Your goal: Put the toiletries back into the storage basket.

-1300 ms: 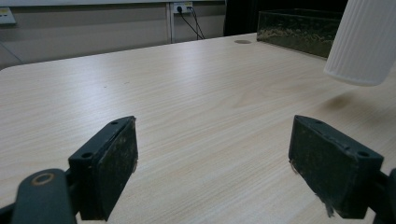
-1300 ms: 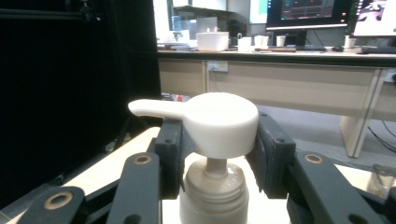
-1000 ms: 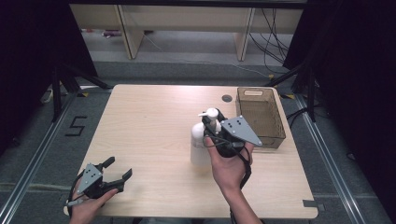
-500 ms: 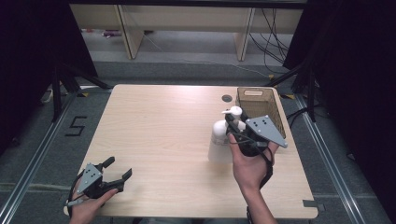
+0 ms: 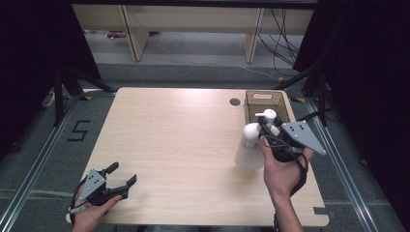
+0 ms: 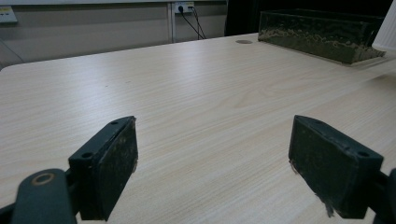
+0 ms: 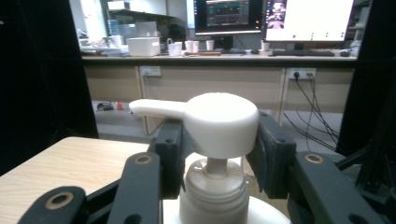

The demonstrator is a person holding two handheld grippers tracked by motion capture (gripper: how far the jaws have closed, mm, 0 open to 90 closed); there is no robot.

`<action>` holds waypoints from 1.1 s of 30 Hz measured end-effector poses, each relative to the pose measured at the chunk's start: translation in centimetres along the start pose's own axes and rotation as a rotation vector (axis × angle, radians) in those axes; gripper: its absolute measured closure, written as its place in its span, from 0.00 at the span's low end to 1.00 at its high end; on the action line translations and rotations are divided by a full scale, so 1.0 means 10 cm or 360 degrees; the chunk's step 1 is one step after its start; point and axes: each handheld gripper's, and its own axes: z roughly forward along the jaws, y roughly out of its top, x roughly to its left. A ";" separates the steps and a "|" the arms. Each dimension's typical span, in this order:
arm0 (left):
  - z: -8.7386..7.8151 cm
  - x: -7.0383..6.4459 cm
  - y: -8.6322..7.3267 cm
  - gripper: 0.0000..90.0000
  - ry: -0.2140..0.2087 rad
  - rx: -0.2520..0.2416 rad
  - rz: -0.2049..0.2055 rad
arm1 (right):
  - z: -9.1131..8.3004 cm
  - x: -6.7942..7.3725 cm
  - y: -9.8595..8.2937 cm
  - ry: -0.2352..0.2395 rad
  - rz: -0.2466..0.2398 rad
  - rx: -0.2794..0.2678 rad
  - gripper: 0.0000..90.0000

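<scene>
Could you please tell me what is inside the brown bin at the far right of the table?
The brown bin shows a bare floor at its far end. Its near part is hidden behind the pump bottle held in the right gripper.

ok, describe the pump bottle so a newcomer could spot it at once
Start at the wooden table and go to its right side, just in front of the brown open box. The white pump bottle stands there, its neck clamped in the right claw. It is the one white, spouted thing there.
</scene>
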 end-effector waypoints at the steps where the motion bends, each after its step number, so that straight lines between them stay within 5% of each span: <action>1: 0.00 0.00 0.00 0.17 0.0000 0.0000 0.0002 | -0.01 -0.03 0.00 -0.0012 0.0005 0.0004 0.67; 18: 0.01 0.00 0.00 0.17 0.0003 -0.0012 -0.0006 | -0.17 -0.43 -0.03 -0.0160 0.0043 -0.0010 0.67; 33: 0.00 0.00 0.00 0.17 0.0004 -0.0004 -0.0008 | -0.24 -0.60 -0.02 -0.0224 0.0045 -0.0006 0.67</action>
